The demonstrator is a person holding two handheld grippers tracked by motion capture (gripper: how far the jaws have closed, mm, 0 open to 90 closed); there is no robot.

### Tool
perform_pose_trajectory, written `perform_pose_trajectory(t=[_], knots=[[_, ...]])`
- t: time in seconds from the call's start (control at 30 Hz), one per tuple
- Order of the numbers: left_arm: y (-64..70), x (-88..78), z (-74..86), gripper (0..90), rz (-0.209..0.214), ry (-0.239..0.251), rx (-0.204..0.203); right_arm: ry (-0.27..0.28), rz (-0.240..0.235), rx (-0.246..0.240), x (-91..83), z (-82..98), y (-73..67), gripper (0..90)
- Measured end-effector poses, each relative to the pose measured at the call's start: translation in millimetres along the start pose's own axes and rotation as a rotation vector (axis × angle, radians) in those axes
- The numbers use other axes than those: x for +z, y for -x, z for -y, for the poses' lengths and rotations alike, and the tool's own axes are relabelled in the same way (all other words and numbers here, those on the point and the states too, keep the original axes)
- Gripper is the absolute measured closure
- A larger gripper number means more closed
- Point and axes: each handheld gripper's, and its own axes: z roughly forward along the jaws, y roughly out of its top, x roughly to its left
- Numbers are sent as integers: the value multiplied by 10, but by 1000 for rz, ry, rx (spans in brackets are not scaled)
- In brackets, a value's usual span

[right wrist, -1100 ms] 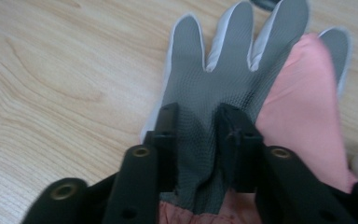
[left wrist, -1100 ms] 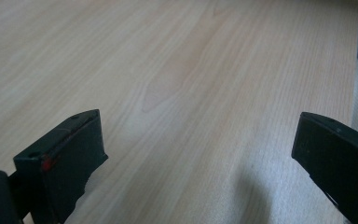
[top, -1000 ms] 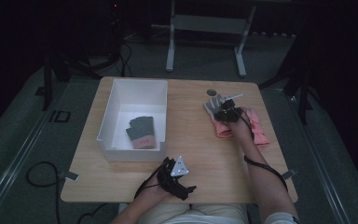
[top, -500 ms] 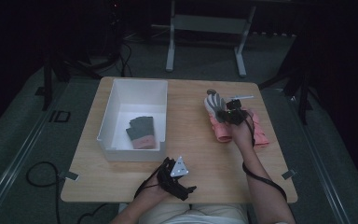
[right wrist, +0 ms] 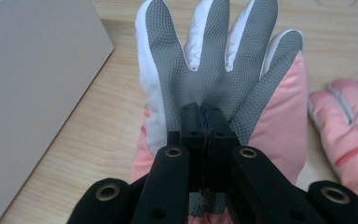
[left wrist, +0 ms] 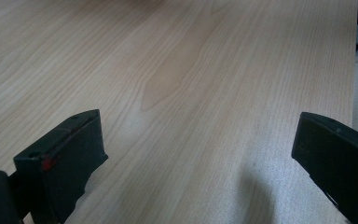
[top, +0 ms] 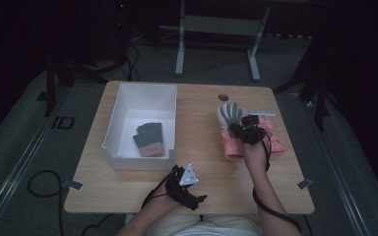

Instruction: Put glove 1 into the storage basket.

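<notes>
My right gripper (right wrist: 204, 112) is shut on the grey palm of a pink and white glove (right wrist: 214, 60), which hangs lifted above the table with its fingers spread. From above, this glove (top: 229, 117) sits in front of the right gripper (top: 243, 129) at the table's right middle. A second pink glove (top: 275, 140) lies on the table just to the right, also seen in the right gripper view (right wrist: 349, 130). My left gripper (top: 197, 198) rests near the front edge, open (left wrist: 200, 144), with only bare wood between the jaws.
A white bin (top: 128, 98) stands on the left half of the wooden table (top: 197, 123), with a grey and pink glove (top: 148, 140) inside. Its wall (right wrist: 32, 84) rises close to the held glove. A round cable hole (top: 222, 97) sits behind the gloves.
The right gripper has risen and shifted left with the grey-palmed glove, lifting it off the table. The left gripper has stayed put.
</notes>
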Motion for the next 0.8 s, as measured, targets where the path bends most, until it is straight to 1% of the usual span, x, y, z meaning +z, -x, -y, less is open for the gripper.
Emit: perform_pose_trajectory(t=[0.03, 0.1, 0.13, 0.17, 0.2, 0.23, 0.27, 0.3, 0.33, 0.37, 0.47, 0.5, 0.53, 0.57, 0.6, 0.63, 0.7, 0.73, 0.77, 0.8], knots=[[4, 0, 1, 20, -1, 2, -2, 0, -3, 5, 0, 18, -8, 885], [7, -5, -2, 20, -2, -5, 6, -22, -14, 20, 38, 159, -63, 885], [7, -5, -2, 20, -2, -5, 6, -22, -14, 20, 38, 159, -63, 885], [8, -7, 3, 20, -3, -2, 8, -37, -26, 24, 81, 243, -85, 885], [8, -7, 3, 20, -3, -2, 8, -37, -26, 24, 81, 243, -85, 885], [5, -10, 9, 20, -1, 0, 5, -55, -37, 42, 129, 309, -86, 885], [5, -10, 9, 20, -1, 0, 5, -55, -37, 42, 129, 309, -86, 885], [9, -10, 9, 20, -4, 1, 13, -63, -32, 52, 166, 372, -93, 885], [9, -10, 9, 20, -4, 1, 13, -68, -31, 58, 183, 393, -93, 885], [9, -9, 13, 20, -3, 1, 12, -75, -21, 55, 215, 425, -97, 885], [10, -8, 12, 20, -5, 0, 14, -89, -22, 51, 253, 473, -126, 885], [9, -8, 13, 20, -4, 1, 14, -98, -18, 40, 292, 510, -161, 884], [9, -8, 13, 20, -4, 1, 14, -98, -18, 40, 292, 510, -161, 884], [8, -6, 15, 20, -6, -2, 16, -110, -13, 27, 351, 537, -183, 882], [8, -6, 15, 20, -6, -2, 16, -110, -13, 27, 351, 537, -183, 882], [9, -6, 13, 20, -6, -1, 16, -126, -6, 28, 423, 568, -200, 877], [9, -8, 15, 20, -5, 1, 14, -134, -2, 13, 476, 600, -215, 870], [9, -8, 15, 20, -5, 1, 14, -134, -2, 13, 476, 600, -215, 870], [8, -10, 18, 20, -3, 1, 12, -144, 3, -23, 519, 622, -236, 863], [8, -10, 18, 20, -3, 1, 12, -144, 3, -23, 519, 622, -236, 863]])
